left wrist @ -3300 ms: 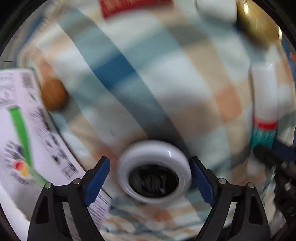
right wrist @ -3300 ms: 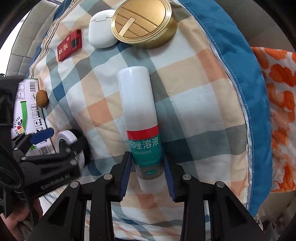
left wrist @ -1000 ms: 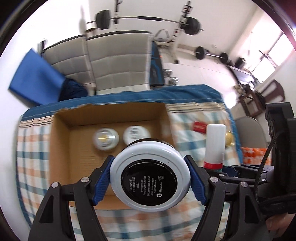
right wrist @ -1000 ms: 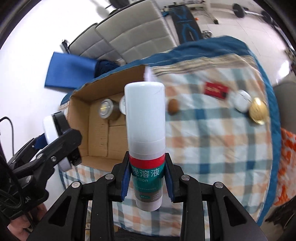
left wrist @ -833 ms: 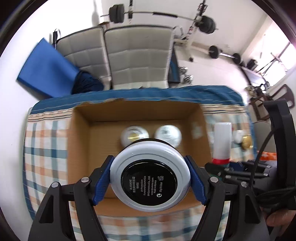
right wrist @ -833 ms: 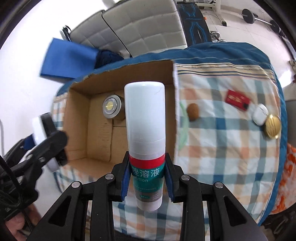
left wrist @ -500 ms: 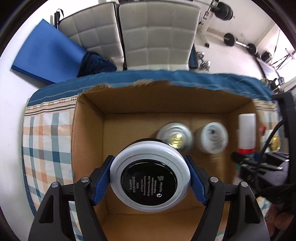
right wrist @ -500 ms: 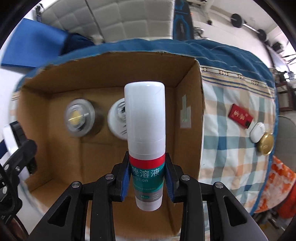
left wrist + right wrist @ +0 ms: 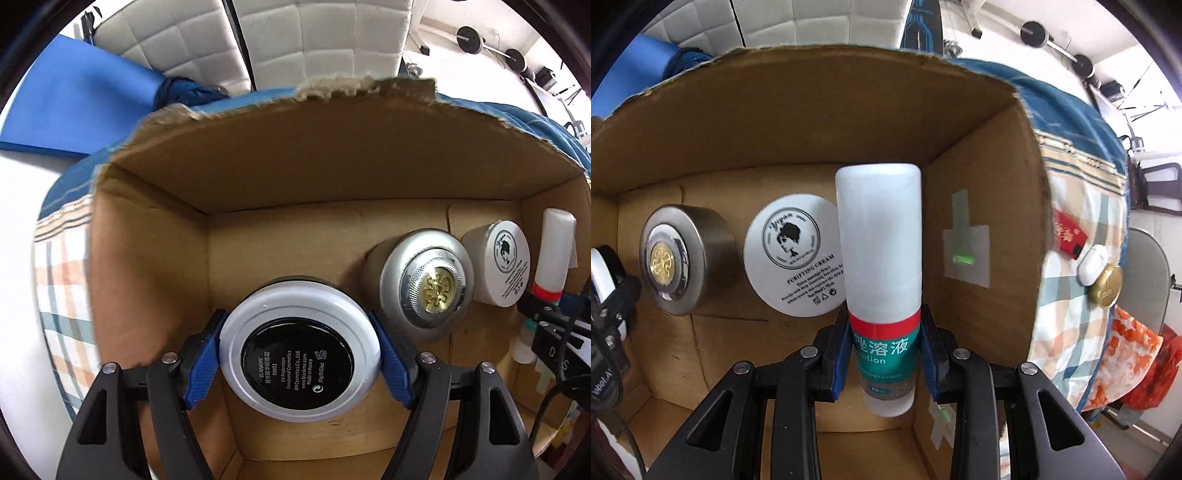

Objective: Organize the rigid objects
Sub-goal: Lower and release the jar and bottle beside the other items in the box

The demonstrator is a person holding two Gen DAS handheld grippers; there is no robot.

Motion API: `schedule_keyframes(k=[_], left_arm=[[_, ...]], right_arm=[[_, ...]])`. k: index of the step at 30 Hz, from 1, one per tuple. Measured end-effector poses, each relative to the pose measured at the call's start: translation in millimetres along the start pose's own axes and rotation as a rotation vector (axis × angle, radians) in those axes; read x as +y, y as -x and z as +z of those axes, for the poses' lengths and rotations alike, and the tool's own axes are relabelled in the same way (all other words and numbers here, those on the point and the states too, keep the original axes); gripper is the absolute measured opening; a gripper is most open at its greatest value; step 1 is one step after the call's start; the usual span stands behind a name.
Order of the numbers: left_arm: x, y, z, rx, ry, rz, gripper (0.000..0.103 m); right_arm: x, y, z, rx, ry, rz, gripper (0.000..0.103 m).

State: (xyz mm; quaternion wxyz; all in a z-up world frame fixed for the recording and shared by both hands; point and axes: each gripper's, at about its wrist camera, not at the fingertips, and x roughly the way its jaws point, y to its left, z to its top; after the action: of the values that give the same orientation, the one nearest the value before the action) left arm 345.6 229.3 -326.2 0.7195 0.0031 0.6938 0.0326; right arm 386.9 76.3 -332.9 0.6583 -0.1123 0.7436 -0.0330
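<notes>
My left gripper (image 9: 300, 352) is shut on a round white compact with a black base (image 9: 299, 350) and holds it inside the open cardboard box (image 9: 332, 158), left of a silver tin (image 9: 424, 282). My right gripper (image 9: 884, 350) is shut on a white bottle with a red and green label (image 9: 881, 258) and holds it inside the same box (image 9: 812, 107), near its right wall. A white cream jar (image 9: 794, 254) stands beside the silver tin (image 9: 676, 258) at the box's back. The bottle also shows in the left wrist view (image 9: 554, 251).
The box stands on a checked cloth (image 9: 1071, 325) with a blue border. On the cloth to the right lie a red packet (image 9: 1069, 234), a white case (image 9: 1091, 264) and a gold compact (image 9: 1106, 286). Padded chairs (image 9: 295, 40) stand behind.
Both grippers have come down closer into the box with their loads. The box walls now fill both views, and the tin and jar look nearer.
</notes>
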Motion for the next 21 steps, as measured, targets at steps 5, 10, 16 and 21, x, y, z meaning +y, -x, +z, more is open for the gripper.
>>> schedule_keyframes(k=[5,10,16,21], left_arm=[[2,-14,4,0.011,0.01,-0.018,0.074],[6,-17,15,0.015,0.032,-0.057,0.075],[13,-24,26,0.07,0.064,-0.079,0.075],[16,-18,34,0.067,0.1,-0.103,0.077]], right_arm=[[-4,-14,10,0.029,-0.009,0.054,0.035],[-6,-20,15,0.029,-0.014,0.068,0.035],[-1,-19,20,0.059,-0.014,0.078,0.04],[2,-9,17,0.069,-0.021,0.134,0.047]])
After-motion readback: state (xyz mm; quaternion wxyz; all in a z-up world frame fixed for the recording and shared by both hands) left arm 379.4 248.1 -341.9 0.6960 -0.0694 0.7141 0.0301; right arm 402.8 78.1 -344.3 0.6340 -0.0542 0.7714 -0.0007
